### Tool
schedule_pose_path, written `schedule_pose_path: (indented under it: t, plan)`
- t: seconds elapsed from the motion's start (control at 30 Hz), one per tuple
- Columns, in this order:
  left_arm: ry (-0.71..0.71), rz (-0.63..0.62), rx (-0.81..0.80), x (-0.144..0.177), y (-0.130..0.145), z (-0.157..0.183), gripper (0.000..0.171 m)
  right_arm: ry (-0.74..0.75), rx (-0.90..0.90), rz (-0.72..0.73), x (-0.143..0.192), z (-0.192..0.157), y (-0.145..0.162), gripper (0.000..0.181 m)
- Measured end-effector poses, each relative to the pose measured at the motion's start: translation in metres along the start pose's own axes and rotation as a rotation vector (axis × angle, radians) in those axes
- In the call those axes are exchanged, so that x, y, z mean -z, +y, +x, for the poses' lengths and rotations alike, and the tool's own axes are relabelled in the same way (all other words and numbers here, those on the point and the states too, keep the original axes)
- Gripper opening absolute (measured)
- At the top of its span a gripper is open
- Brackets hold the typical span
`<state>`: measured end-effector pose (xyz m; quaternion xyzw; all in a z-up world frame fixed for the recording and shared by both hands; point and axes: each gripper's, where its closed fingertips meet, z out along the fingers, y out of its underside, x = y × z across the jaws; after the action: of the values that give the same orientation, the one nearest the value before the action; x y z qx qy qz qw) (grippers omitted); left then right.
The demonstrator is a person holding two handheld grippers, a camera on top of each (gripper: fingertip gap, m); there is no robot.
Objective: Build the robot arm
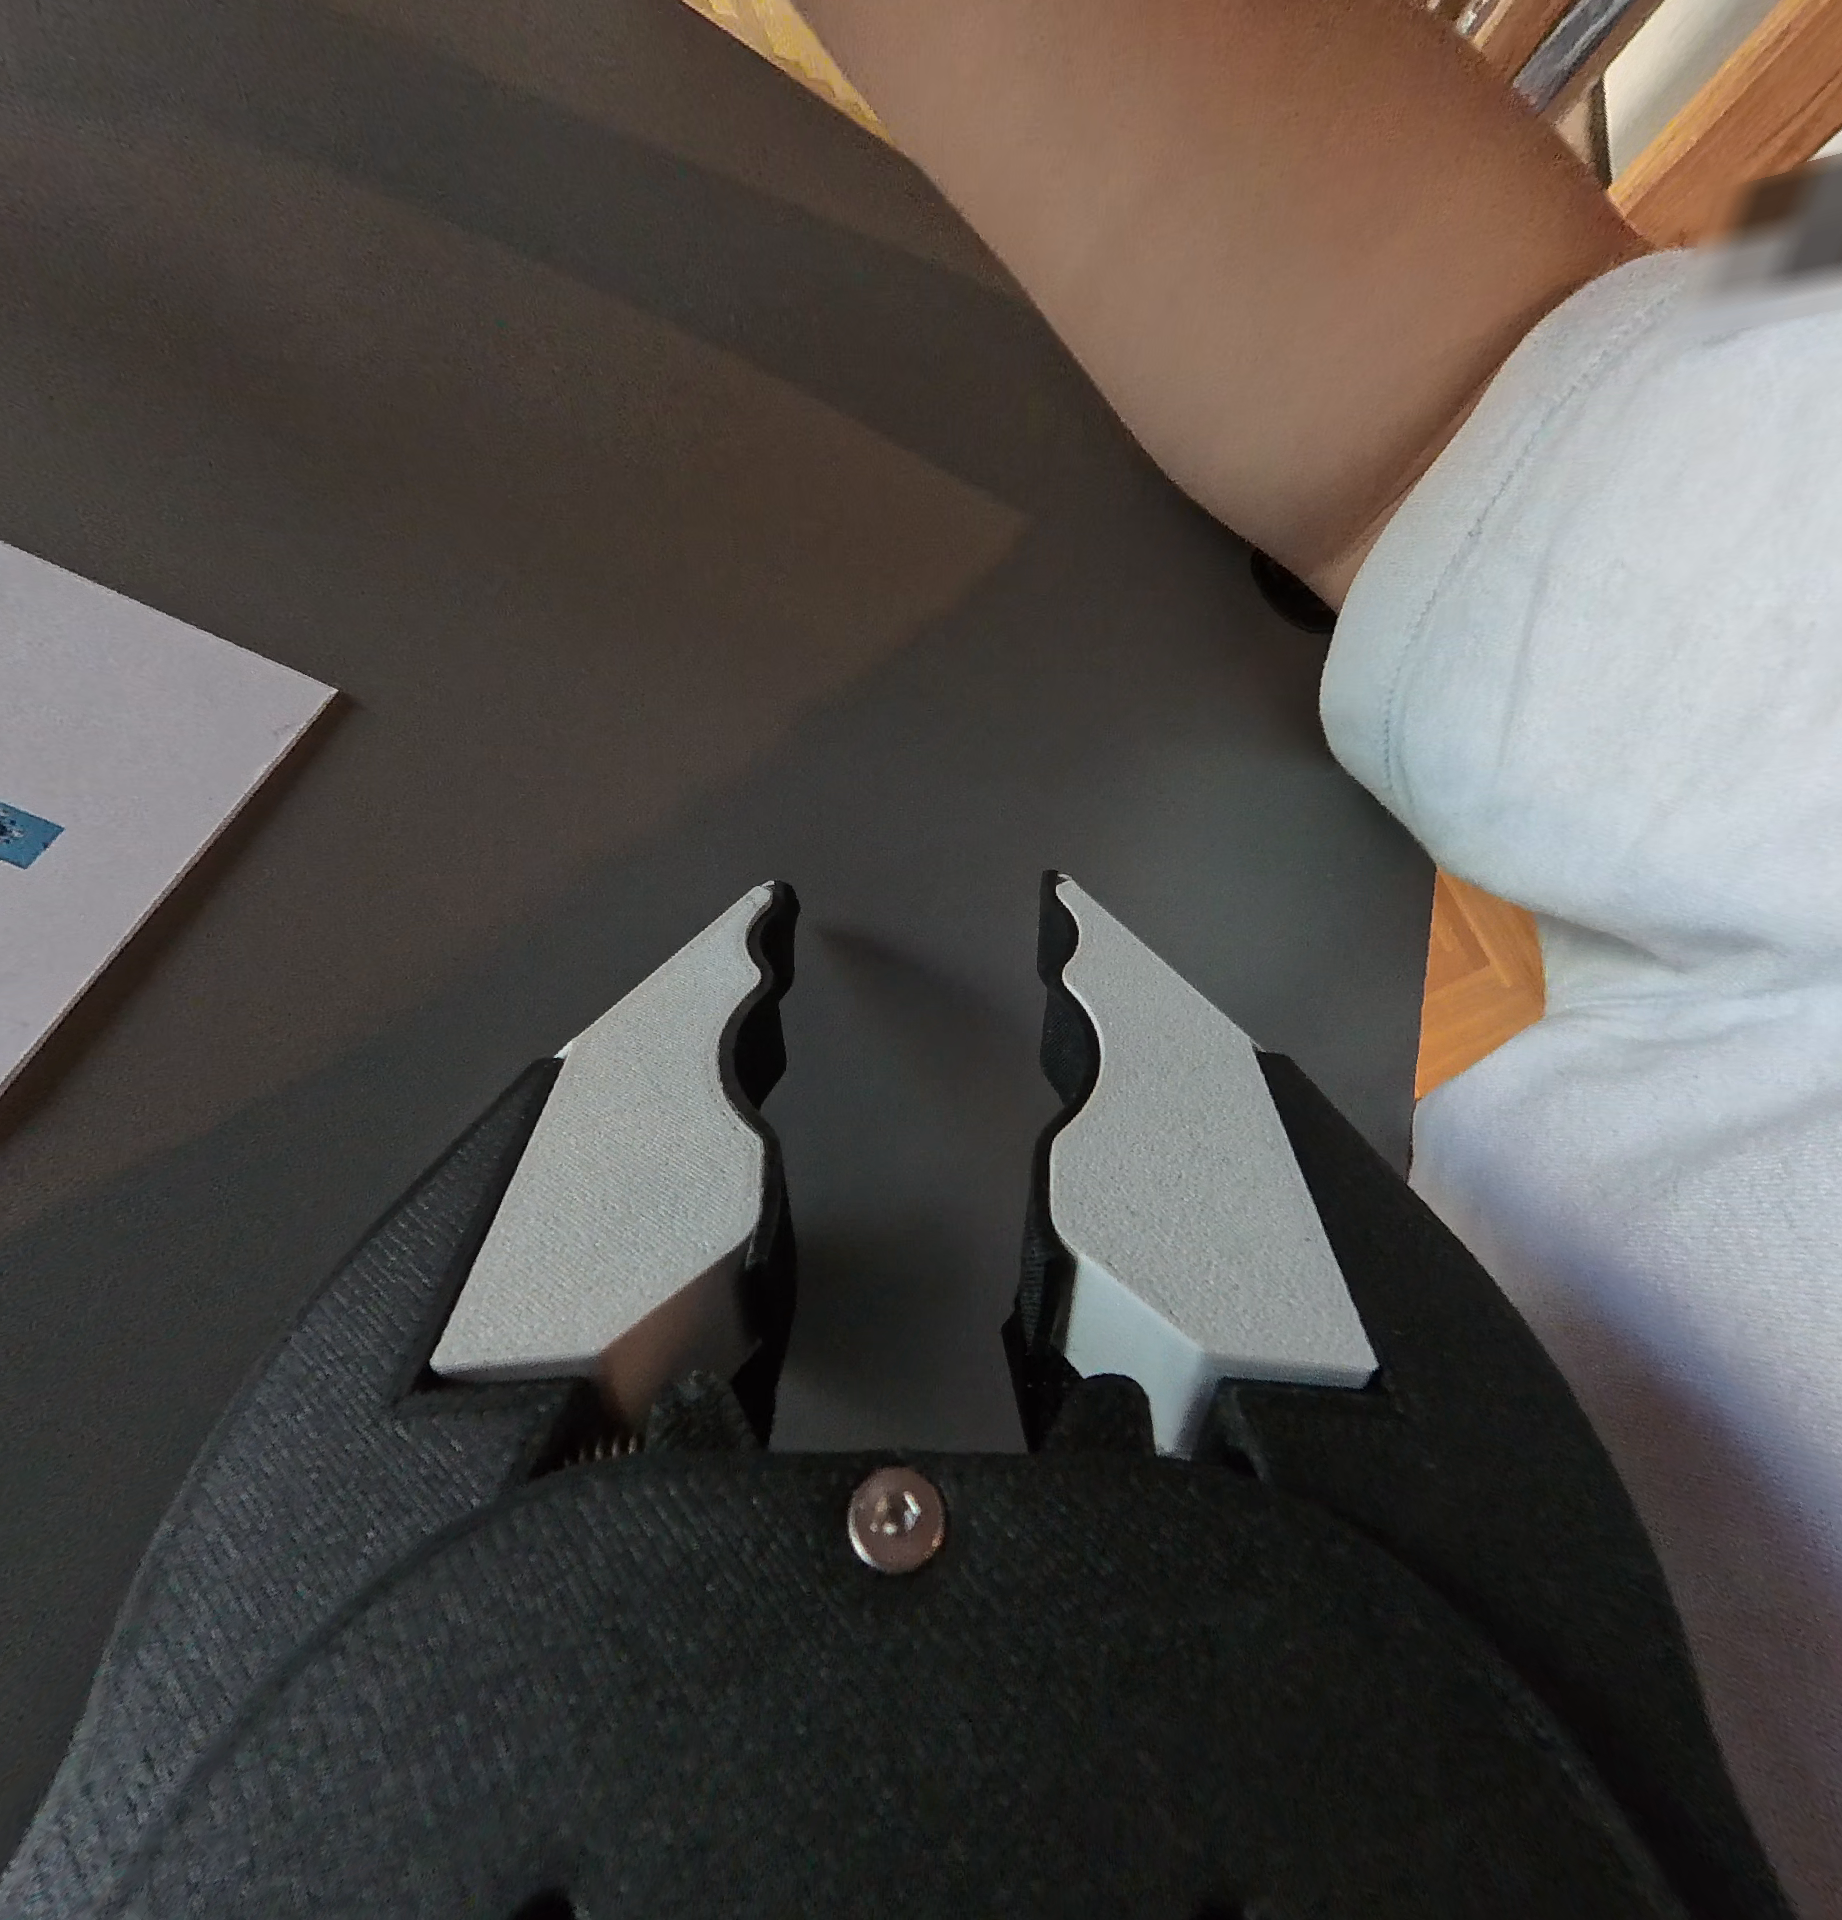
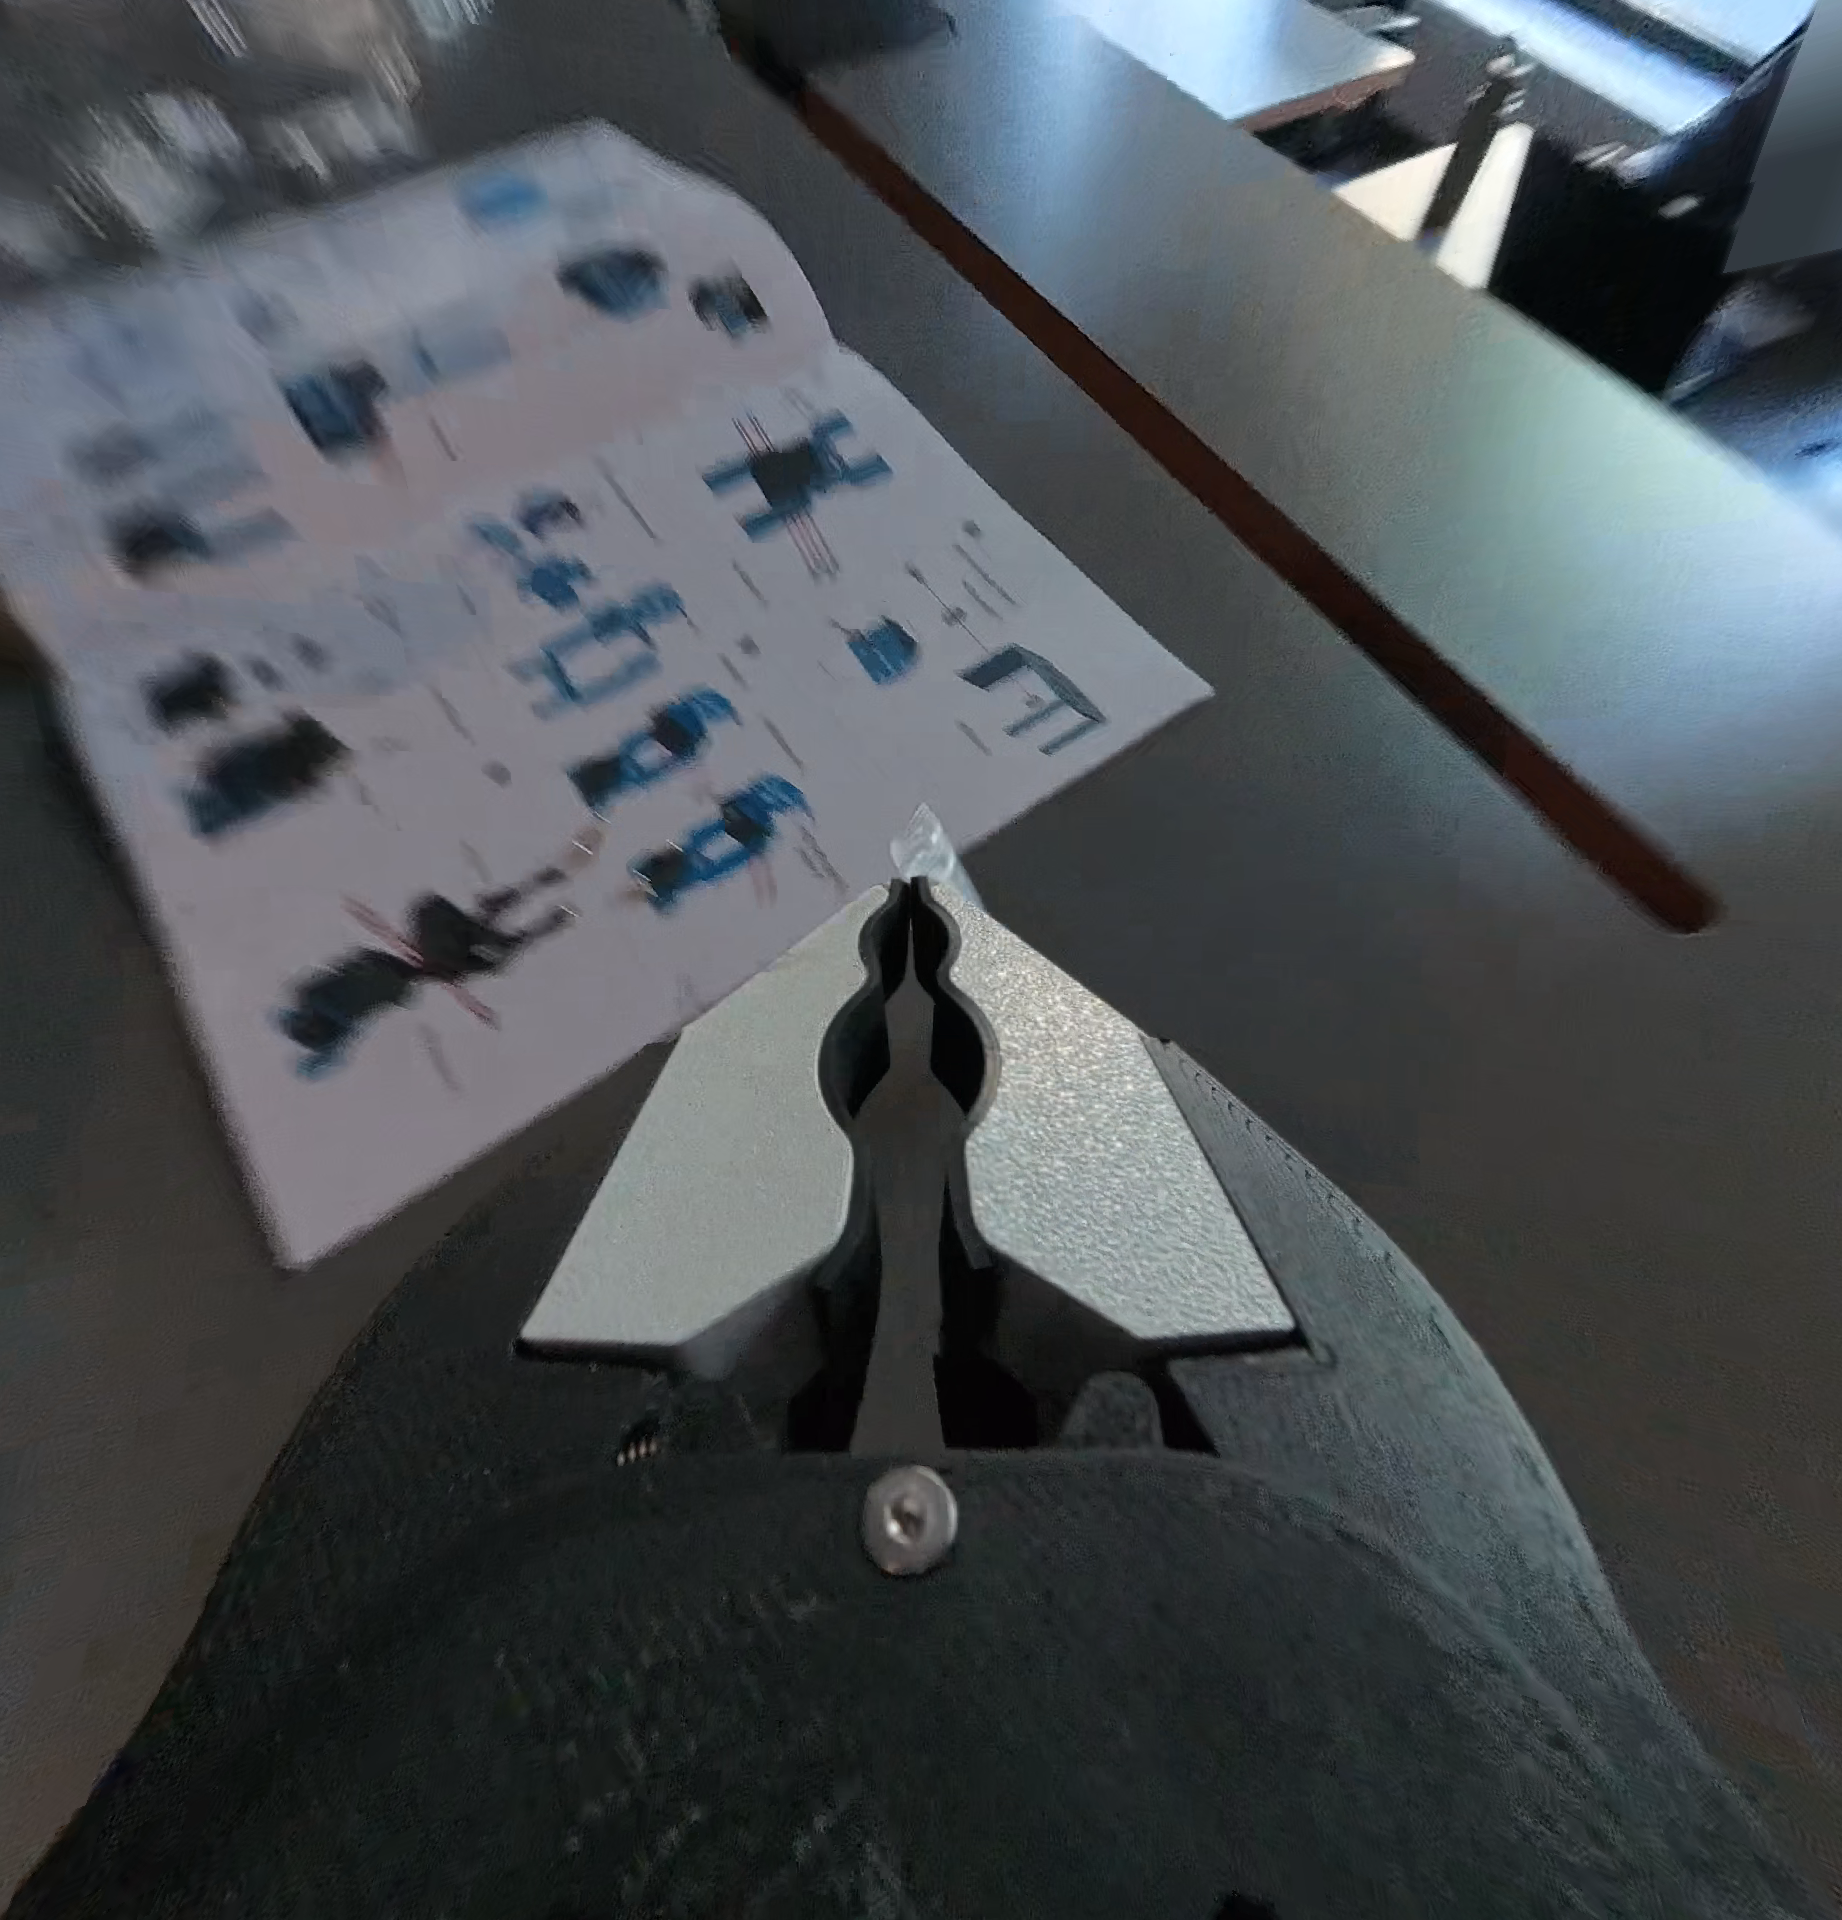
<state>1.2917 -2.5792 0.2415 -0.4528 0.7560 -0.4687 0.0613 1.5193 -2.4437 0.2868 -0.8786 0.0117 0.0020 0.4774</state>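
My left gripper (image 1: pixel 917 894) is open, with nothing between its fingers, and hovers over a dark table top (image 1: pixel 481 416). A white printed sheet (image 1: pixel 86 790) lies to its left. My right gripper (image 2: pixel 912 888) is shut, and a small piece of clear plastic (image 2: pixel 927 844) sticks out from between its fingertips. It hangs over the near corner of the same white sheet (image 2: pixel 481 623), which bears blue and black drawings and is blurred by motion. The dark table (image 2: pixel 1364 1091) lies under it.
A person's bare arm (image 1: pixel 1208 260) and pale sleeve (image 1: pixel 1623 675) fill the right of the left wrist view, close to the table's edge. A second dark table (image 2: pixel 1416 416) with a brown edge stands beyond a gap. Dark furniture (image 2: pixel 1623 166) stands behind it. One gripper's finger ends stand about 25 cm off the other's.
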Motion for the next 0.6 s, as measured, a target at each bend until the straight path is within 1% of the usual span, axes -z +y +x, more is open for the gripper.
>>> schedule_pose_path:
  t: [0.07,0.13,0.2,0.3,0.37,0.47,0.6]
  plan:
    - [0.0,-0.001,0.0,0.0,0.0,0.0,0.045,-0.137,-0.18,0.063,0.008,-0.007,-0.012,0.0]
    - [0.0,-0.001,0.001,0.0,0.0,0.0,0.045,-0.218,-0.319,0.144,0.014,-0.003,-0.02,0.0]
    - [0.0,-0.001,0.001,0.0,0.0,0.0,0.044,-0.266,-0.395,0.142,0.014,0.002,-0.011,0.0]
    - [-0.001,-0.001,-0.001,0.0,0.0,0.0,0.044,-0.231,-0.423,0.1,0.009,0.019,0.007,0.0]
    - [-0.001,-0.001,-0.001,0.0,0.0,0.0,0.044,-0.206,-0.434,0.104,0.01,0.03,0.011,0.0]
    - [0.0,-0.002,-0.002,0.0,0.0,0.0,0.045,-0.142,-0.385,0.064,0.008,0.043,0.023,0.0]
    - [0.001,-0.003,-0.001,0.0,0.0,0.0,0.045,-0.111,-0.34,0.027,-0.001,0.052,0.035,0.0]
